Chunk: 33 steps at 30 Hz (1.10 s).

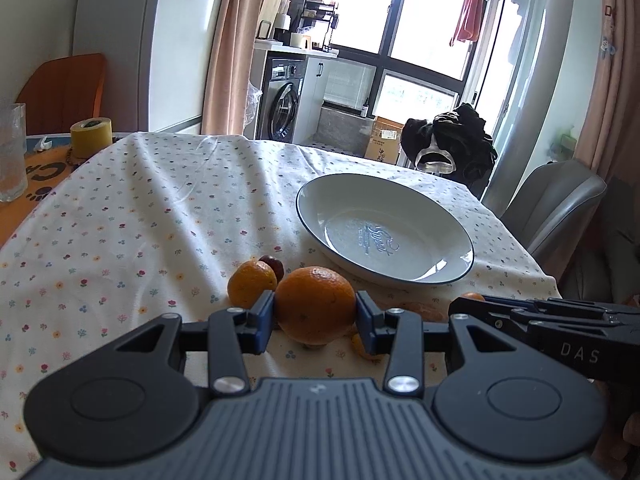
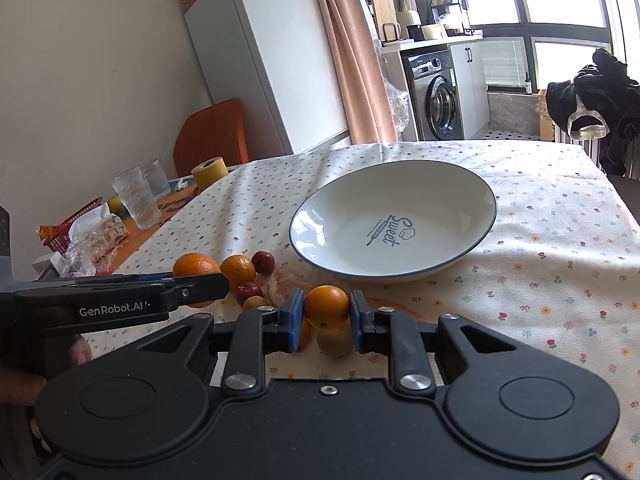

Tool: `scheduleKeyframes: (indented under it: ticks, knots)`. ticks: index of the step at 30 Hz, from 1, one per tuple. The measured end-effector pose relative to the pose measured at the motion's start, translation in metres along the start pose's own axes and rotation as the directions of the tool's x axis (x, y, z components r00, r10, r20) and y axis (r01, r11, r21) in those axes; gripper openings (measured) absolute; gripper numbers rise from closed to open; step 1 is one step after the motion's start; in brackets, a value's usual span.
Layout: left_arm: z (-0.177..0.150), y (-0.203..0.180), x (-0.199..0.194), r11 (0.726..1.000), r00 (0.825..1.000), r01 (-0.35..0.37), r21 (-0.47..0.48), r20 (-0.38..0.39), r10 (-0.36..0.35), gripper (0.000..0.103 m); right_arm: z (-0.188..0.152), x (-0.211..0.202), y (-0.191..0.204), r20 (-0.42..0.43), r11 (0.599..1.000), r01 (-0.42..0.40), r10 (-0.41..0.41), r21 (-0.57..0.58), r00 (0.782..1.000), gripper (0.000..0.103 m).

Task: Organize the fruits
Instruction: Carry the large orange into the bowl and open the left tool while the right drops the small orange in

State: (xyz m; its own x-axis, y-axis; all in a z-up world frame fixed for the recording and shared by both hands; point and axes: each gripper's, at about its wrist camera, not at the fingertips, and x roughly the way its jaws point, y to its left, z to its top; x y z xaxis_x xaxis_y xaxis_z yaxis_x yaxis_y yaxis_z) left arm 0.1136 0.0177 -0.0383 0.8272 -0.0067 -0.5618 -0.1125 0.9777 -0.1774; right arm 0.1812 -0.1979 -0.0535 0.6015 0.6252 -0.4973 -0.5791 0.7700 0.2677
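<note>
We look from just behind the left gripper (image 1: 315, 318), low over the tablecloth (image 1: 132, 216), facing forward along its fingers toward the window (image 1: 404, 20); the plate (image 1: 456, 240) lies ahead and to its right. From the right gripper (image 2: 327, 316) we look from the same low height, turned a little leftward toward the wall (image 2: 100, 80), with the plate ahead, slightly right. Both views sit close to the fruit and share the plate, the washing machine (image 1: 282, 100), and each other's gripper at the edge.
</note>
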Motion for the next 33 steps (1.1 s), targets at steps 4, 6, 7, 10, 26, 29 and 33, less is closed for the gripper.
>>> scheduleKeyframes:
  ticks: [4, 6, 7, 10, 26, 29, 33]
  knots:
    - [0.007, -0.003, 0.002, 1.0, 1.0, 0.004, 0.002, 0.01, -0.004, 0.041, 0.006, 0.0, -0.004, 0.018, 1.0, 0.006, -0.006, 0.0, 1.0, 0.023]
    - [0.01, -0.004, 0.003, 1.0, 1.0, 0.006, 0.004, 0.014, -0.006, 0.041, 0.009, 0.0, -0.005, 0.027, 1.0, 0.01, -0.01, -0.003, 1.0, 0.023]
    - [0.012, -0.005, 0.004, 1.0, 1.0, 0.005, 0.005, 0.017, -0.005, 0.041, 0.011, 0.0, -0.006, 0.03, 1.0, 0.012, -0.012, -0.002, 0.999, 0.023]
    - [0.016, -0.007, 0.008, 1.0, 1.0, 0.002, 0.009, 0.02, -0.003, 0.041, 0.015, 0.002, -0.008, 0.041, 1.0, 0.018, -0.017, -0.003, 0.999, 0.023]
    - [0.034, -0.017, 0.04, 0.999, 1.0, 0.024, 0.028, -0.001, -0.024, 0.041, 0.031, 0.02, -0.028, 0.069, 0.998, 0.054, -0.055, 0.024, 0.996, 0.023]
    - [0.036, -0.02, 0.048, 0.999, 1.0, 0.028, 0.032, -0.013, -0.028, 0.041, 0.031, 0.024, -0.033, 0.065, 0.998, 0.062, -0.063, 0.031, 0.996, 0.023]
    - [0.038, -0.021, 0.06, 0.998, 0.999, 0.041, 0.042, -0.027, -0.04, 0.041, 0.03, 0.032, -0.039, 0.057, 0.996, 0.075, -0.077, 0.038, 0.995, 0.023]
